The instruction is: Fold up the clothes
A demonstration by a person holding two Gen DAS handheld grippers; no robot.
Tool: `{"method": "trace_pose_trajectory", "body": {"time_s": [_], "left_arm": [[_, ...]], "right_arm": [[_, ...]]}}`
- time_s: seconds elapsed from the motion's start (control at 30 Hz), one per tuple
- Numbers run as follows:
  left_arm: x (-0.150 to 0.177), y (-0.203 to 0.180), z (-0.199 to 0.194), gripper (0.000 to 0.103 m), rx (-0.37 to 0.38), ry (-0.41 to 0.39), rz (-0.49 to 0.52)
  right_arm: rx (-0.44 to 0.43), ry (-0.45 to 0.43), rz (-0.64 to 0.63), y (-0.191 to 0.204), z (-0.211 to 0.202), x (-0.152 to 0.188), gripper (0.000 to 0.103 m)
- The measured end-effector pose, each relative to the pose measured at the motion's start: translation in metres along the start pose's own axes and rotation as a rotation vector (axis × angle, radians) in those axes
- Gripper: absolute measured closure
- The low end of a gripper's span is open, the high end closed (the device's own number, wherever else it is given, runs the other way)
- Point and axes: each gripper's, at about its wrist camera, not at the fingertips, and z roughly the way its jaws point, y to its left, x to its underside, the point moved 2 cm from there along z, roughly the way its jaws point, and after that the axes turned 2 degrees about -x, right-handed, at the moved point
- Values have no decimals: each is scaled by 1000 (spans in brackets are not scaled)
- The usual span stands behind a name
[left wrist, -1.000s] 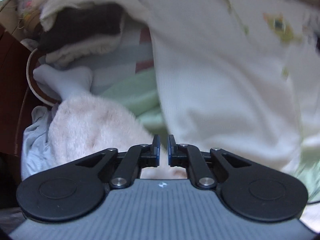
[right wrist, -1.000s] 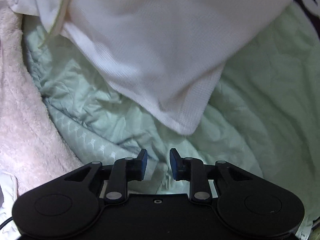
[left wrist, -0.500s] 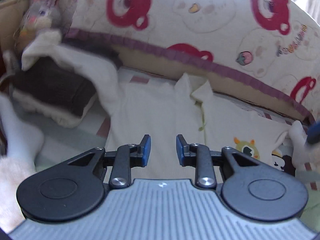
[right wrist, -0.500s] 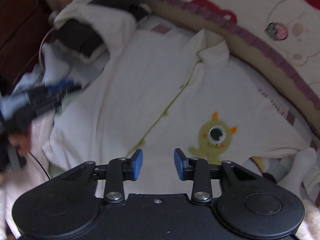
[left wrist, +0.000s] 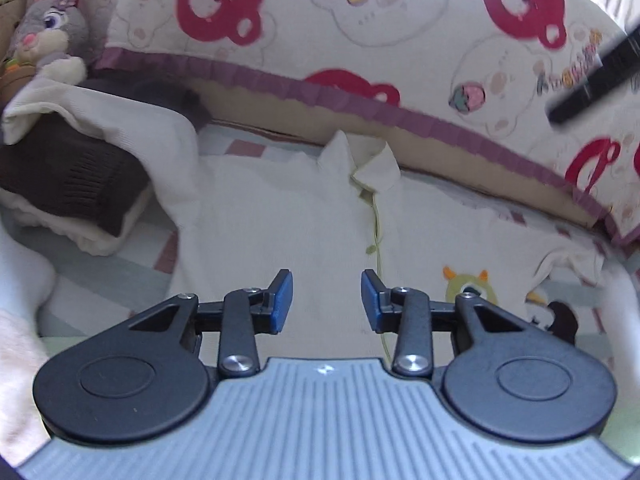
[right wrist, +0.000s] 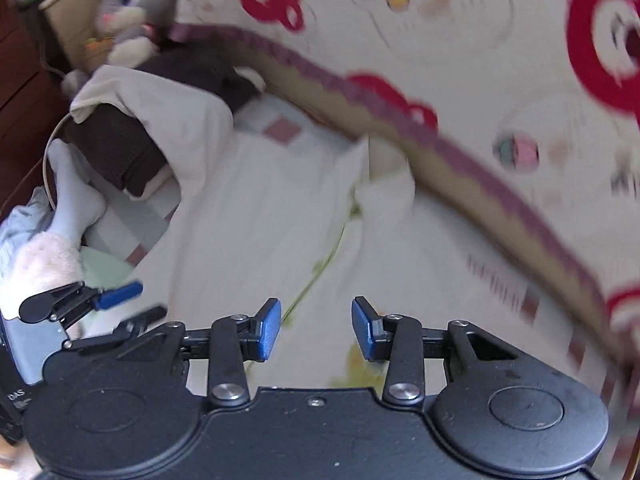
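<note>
- White shirt (left wrist: 280, 216) lies flat on the bed, collar next to the bear pillow (left wrist: 360, 32).
- My left tongs (left wrist: 326, 300) have just been opening, nothing between them.
- My right tongs (right wrist: 316, 330) are apart and empty too.
- I think folding starts now; next I must grab a side.
- One sleeve hides under the brown sweater (left wrist: 68, 172); the right view is blurry.

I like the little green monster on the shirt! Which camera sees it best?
The left wrist view: the monster on the shirt is sharp there, partly behind the gripper. The right wrist view shows only a yellowish blur.
</note>
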Motion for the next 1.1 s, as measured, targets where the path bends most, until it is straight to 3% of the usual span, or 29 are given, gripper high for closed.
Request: {"method": "trace_pose_trajectory", "body": {"time_s": [0.2, 0.3, 0.53, 0.7, 0.8, 0.9, 0.97, 1.0, 1.1], "left_arm": [[21, -43, 43, 62, 39, -13, 95], [16, -55, 72, 55, 69, 22, 117], [-18, -58, 177, 52, 11, 130, 100], [-38, -62, 236, 52, -1, 151, 98], [-44, -62, 252, 52, -35, 128, 105], [-42, -49, 251, 52, -59, 104, 20], [-36, -38, 242, 52, -65, 85, -27], [-33, -34, 239, 52, -79, 79, -38], [-29, -21, 232, 52, -106, 70, -42]], "right_arm": [[38, -151, -26, -112, 29, 38, 60], [36, -118, -35, -173, 66, 57, 60], [-25, -111, 75, -271, 192, 77, 60], [59, -146, 89, -284, 241, 80, 60], [3, -176, 117, -285, 251, 74, 58], [-44, -154, 135, -285, 269, 71, 35], [-40, -143, 141, -282, 279, 73, 30], [-32, -161, 138, -279, 279, 74, 32], [-2, -208, 129, -269, 276, 73, 97]]}}
